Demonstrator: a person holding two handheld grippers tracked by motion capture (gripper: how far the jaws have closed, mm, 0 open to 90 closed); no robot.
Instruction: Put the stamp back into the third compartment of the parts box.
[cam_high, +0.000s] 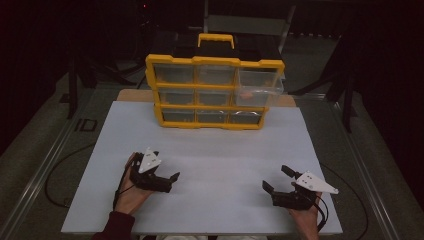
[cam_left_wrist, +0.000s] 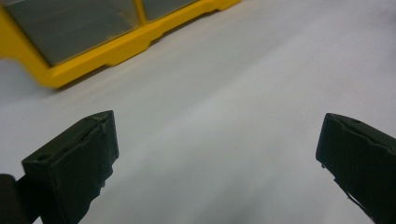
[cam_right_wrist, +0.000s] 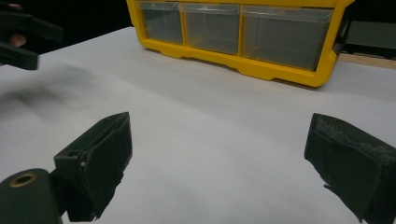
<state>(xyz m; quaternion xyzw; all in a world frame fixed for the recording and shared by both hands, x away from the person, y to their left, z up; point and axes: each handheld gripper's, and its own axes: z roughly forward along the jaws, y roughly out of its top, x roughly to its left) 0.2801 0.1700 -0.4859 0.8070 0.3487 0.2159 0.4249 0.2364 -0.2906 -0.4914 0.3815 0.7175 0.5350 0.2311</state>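
Both tools stand wide open with nothing between their jaws. We see the left tool (cam_high: 167, 174) near the front left of the white desk (cam_high: 215, 145), gripped by the person's left hand (cam_high: 131, 192), its grey three-cornered plate on top and its jaws aimed toward the middle of the desk. In the left gripper view its two black jaws rise far apart over bare white surface, touching nothing we can make out. The right tool (cam_high: 276, 179) sits near the front right, held by the right hand (cam_high: 306, 215), jaws likewise spread and turned toward the left tool (the two are well apart). In the right gripper view its jaws frame empty desk, and the left tool (cam_right_wrist: 21, 39) shows blurred at the upper left corner.

At the back of the desk stands a yellow drawer cabinet (cam_high: 212, 90) with clear drawers in three rows and a yellow handle (cam_high: 215, 39) on top. Its upper right drawer (cam_high: 259, 86) is pulled out toward us; a small orange object (cam_high: 246, 93) lies inside it, too small for us to tell what it is. Neither tool is near the cabinet.
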